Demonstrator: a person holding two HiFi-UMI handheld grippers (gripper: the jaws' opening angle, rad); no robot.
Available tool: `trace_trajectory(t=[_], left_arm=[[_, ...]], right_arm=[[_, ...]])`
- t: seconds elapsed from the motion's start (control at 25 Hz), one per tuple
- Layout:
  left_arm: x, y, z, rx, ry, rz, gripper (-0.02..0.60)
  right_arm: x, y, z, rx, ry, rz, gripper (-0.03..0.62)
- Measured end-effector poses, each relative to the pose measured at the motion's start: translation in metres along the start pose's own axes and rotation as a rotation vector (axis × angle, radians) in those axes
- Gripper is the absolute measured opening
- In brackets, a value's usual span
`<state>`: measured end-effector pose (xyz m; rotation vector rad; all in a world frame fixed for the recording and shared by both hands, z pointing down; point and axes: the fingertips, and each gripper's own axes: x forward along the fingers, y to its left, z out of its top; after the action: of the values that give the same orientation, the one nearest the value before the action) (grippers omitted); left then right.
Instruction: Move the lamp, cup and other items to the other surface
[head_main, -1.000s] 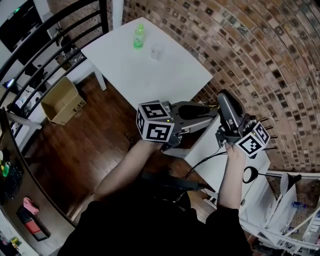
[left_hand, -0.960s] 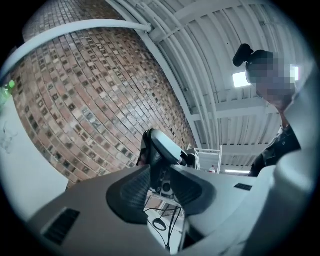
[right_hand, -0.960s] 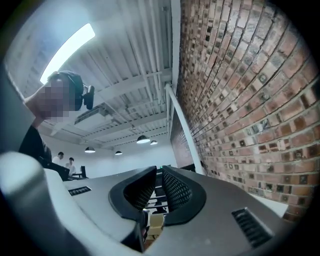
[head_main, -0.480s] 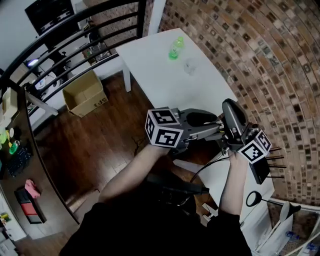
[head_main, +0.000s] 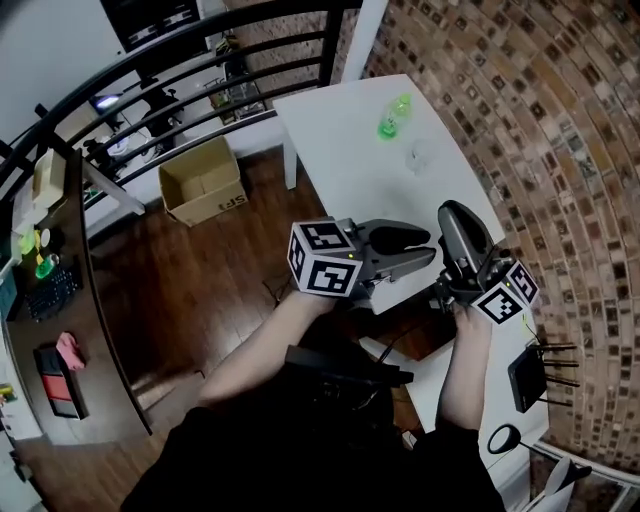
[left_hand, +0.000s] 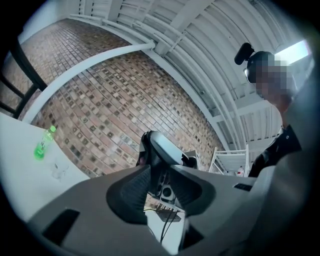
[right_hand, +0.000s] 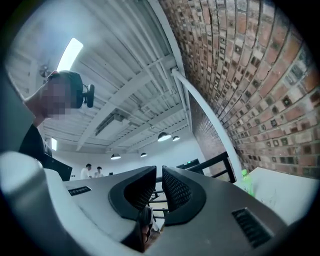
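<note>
My left gripper (head_main: 428, 243) and right gripper (head_main: 452, 212) hang close together over the wood floor, between two white tables. In the left gripper view the left gripper (left_hand: 159, 170) has its pads a little apart; just beyond them stand the right gripper's dark jaws. In the right gripper view the right gripper (right_hand: 159, 172) shows a narrow gap with only railing behind it. A green bottle (head_main: 392, 118) and a clear cup (head_main: 420, 155) stand on the far table (head_main: 340, 140). On the near table (head_main: 470, 400) lie a black router (head_main: 528, 375) and a ring-headed lamp (head_main: 503, 438).
A brick wall (head_main: 540, 120) runs behind both tables. An open cardboard box (head_main: 205, 182) sits on the floor by a black railing (head_main: 200, 60). A black cable (head_main: 405, 325) hangs from under the right gripper towards my body. A white rack (left_hand: 230, 160) stands by the wall.
Both grippers have swung together away from the router table, towards the far table. The router and lamp have slid down and right in the head view. Neither gripper's jaws look changed.
</note>
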<state>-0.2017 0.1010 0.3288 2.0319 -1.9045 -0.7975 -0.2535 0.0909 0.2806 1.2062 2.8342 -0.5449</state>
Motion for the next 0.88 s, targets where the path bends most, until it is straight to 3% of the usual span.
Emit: trace_trajectory(t=[0.44,0.72,0.88], left_arm=[[0.045,0.084,0.038,0.008,0.057,0.092,0.152],[0.073,0.114,0.031,-0.017,0.128,0.059,0.152],[0.074,0.134,0.050,-0.033,0.129,0.014,0.152]], right_arm=[[0.029,-0.100,0.013,0.078,-0.028,0.051,0.067],[0.018,-0.144,0.016,0.099,-0.077,-0.011,0.067],[0.033,-0.164,0.025,0.082,-0.085,-0.065,0.067]])
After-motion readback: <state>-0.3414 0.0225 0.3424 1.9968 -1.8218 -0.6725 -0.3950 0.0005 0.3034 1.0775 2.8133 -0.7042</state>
